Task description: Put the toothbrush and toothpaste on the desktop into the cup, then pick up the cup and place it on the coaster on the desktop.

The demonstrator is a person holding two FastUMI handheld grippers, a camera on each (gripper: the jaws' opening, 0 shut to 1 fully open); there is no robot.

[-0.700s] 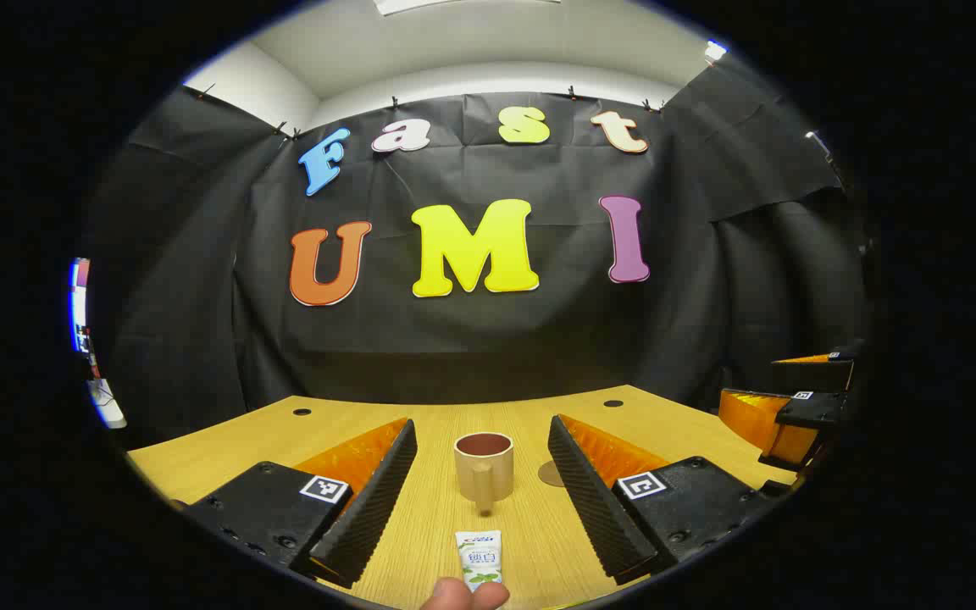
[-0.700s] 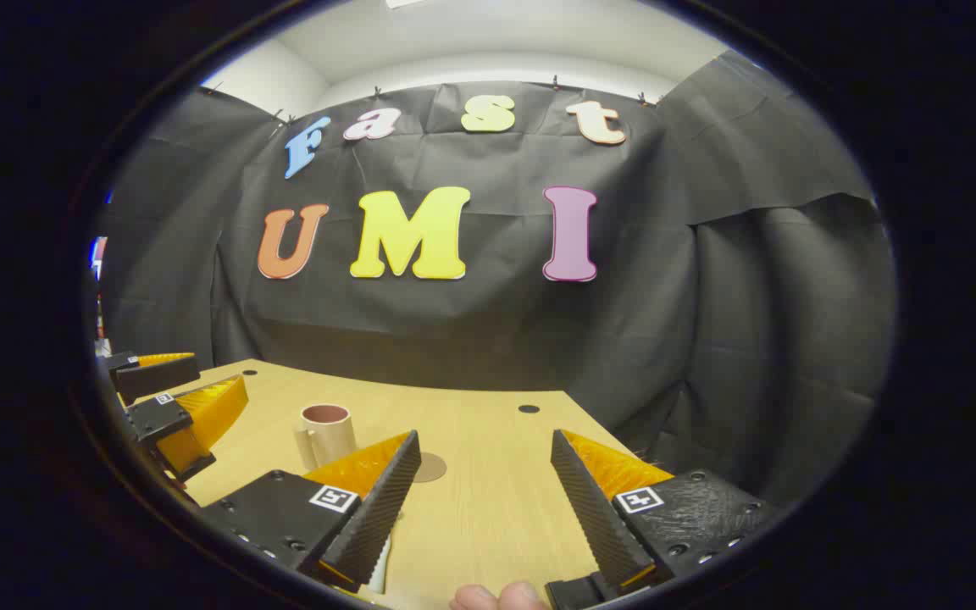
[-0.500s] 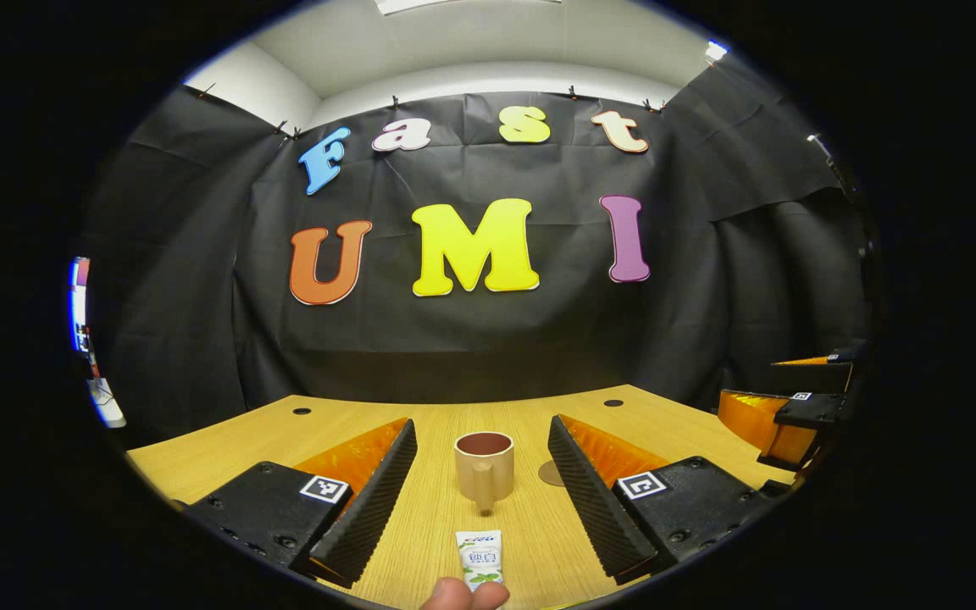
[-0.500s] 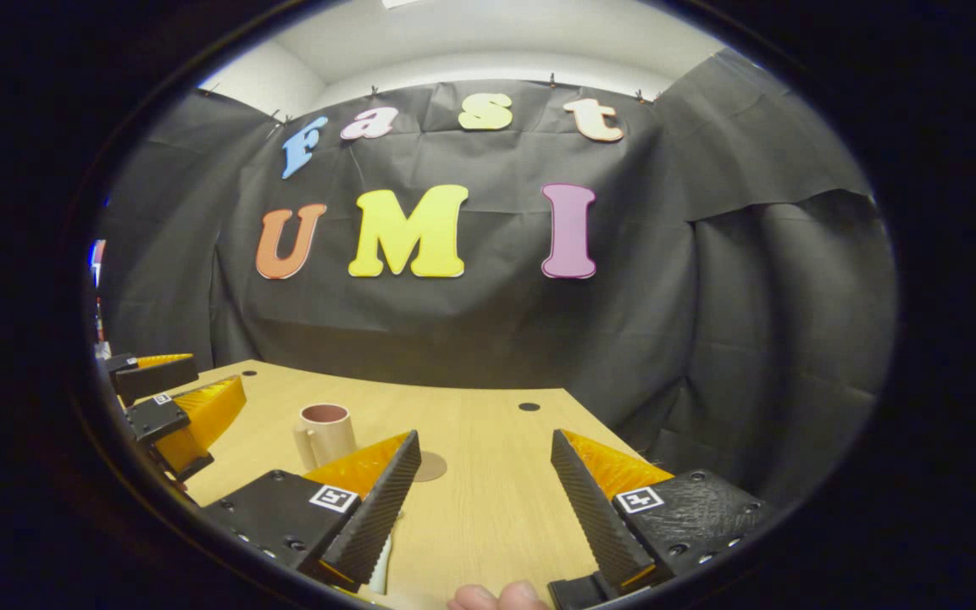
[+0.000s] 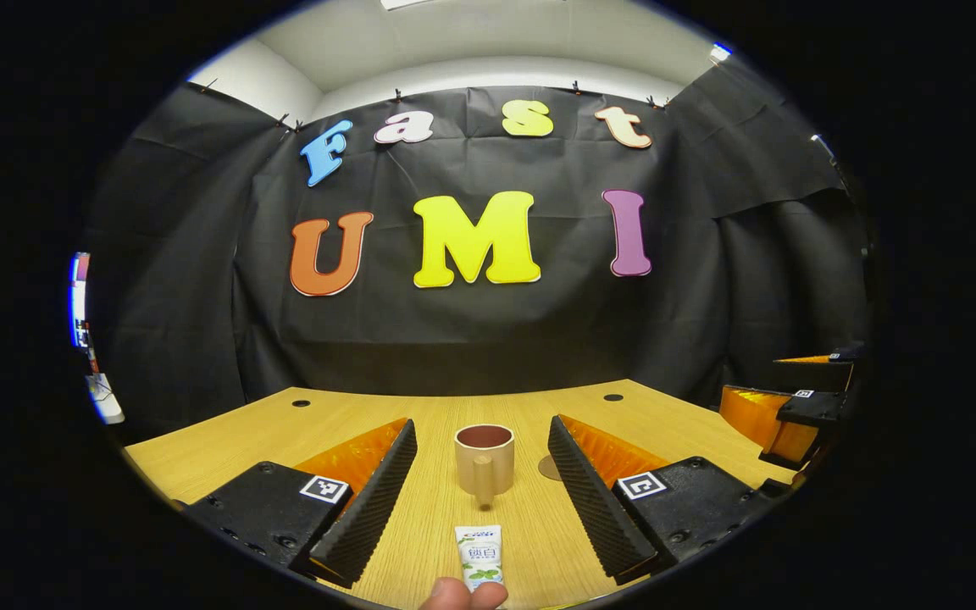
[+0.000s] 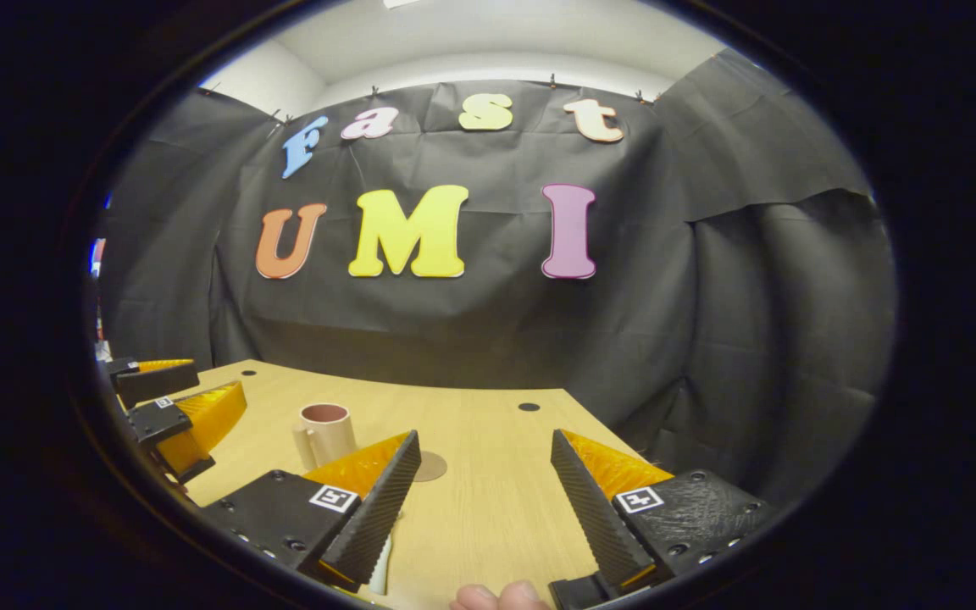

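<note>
Left gripper (image 5: 481, 474) released, fingers spread wide and low over the wooden desk (image 5: 225, 440); in the left gripper view the cup (image 5: 484, 459) stands upright between them farther off, handle toward the camera, and the toothpaste (image 5: 479, 555) lies flat nearer, below the cup, with a fingertip (image 5: 463, 595) at the bottom edge. Coaster (image 5: 549, 468) lies on the desk just right of the cup, part hidden by the right finger. Right gripper (image 6: 484, 500) also released and holding nothing; in its view a pale object, apparently the toothbrush (image 6: 380, 568), shows beside its left finger, the cup far left
</note>
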